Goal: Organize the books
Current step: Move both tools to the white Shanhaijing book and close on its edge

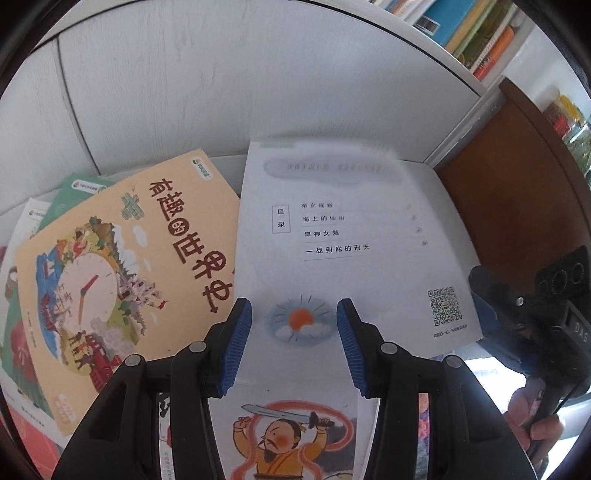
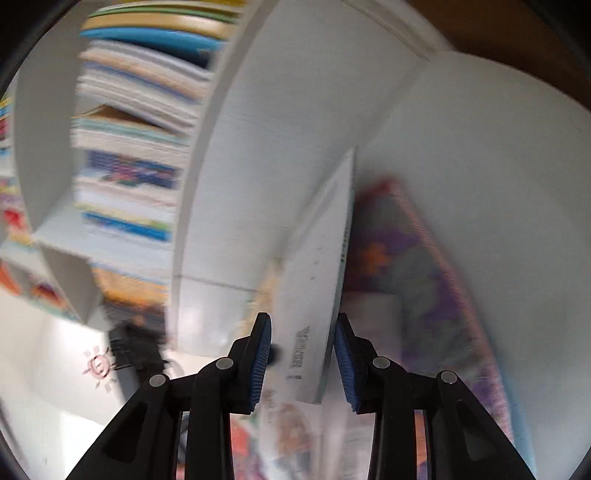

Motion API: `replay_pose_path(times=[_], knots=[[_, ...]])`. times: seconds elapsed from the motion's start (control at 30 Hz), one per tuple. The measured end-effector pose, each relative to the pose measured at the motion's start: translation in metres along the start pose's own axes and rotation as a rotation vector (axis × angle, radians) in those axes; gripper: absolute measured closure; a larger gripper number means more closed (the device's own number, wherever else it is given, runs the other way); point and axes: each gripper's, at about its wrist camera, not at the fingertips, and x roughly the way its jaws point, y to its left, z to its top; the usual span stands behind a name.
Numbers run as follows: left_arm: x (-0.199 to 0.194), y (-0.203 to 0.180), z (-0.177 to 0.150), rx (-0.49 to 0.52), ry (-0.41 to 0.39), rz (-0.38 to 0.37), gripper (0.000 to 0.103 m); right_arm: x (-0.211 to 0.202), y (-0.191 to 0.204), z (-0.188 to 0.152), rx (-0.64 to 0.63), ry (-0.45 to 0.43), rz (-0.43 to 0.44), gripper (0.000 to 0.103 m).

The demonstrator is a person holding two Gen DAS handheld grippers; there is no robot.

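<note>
White shelf surface (image 1: 184, 92), scattered books (image 1: 122, 258), wooden floor (image 1: 509, 192)

The left wrist view shows one open book (image 1: 343, 240) at centre, one yellow clock-cover book (image 1: 122, 266) at its left, two further covers (image 1: 70, 192) fanned behind, and one row of shelved books (image 1: 469, 33) at upper right; their number is unclear.
</note>
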Motion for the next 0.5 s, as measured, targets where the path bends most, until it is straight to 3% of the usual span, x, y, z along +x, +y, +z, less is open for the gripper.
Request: replay_pose_path(times=[0.07,0.17,0.23,0.37,0.5], knots=[[-0.002,0.007,-0.001,-0.018,0.001,-0.021,0.059,0.004,0.008,0.001,-0.045,-0.019,-0.032,0.069],[-0.009,0.014,-0.003,-0.034,-0.017,-0.018,0.058,0.019,0.013,-0.004,-0.082,0.019,-0.084,0.084],[-0.015,0.026,-0.005,-0.07,-0.01,-0.04,0.059,0.019,0.013,-0.008,-0.067,-0.019,-0.07,0.093],[-0.026,0.043,-0.014,-0.129,0.011,-0.082,0.059,0.011,0.026,-0.011,-0.072,-0.058,-0.054,0.095],[-0.058,0.057,-0.034,-0.14,-0.007,-0.066,0.059,-0.005,0.054,-0.009,-0.141,-0.062,-0.082,0.095]])
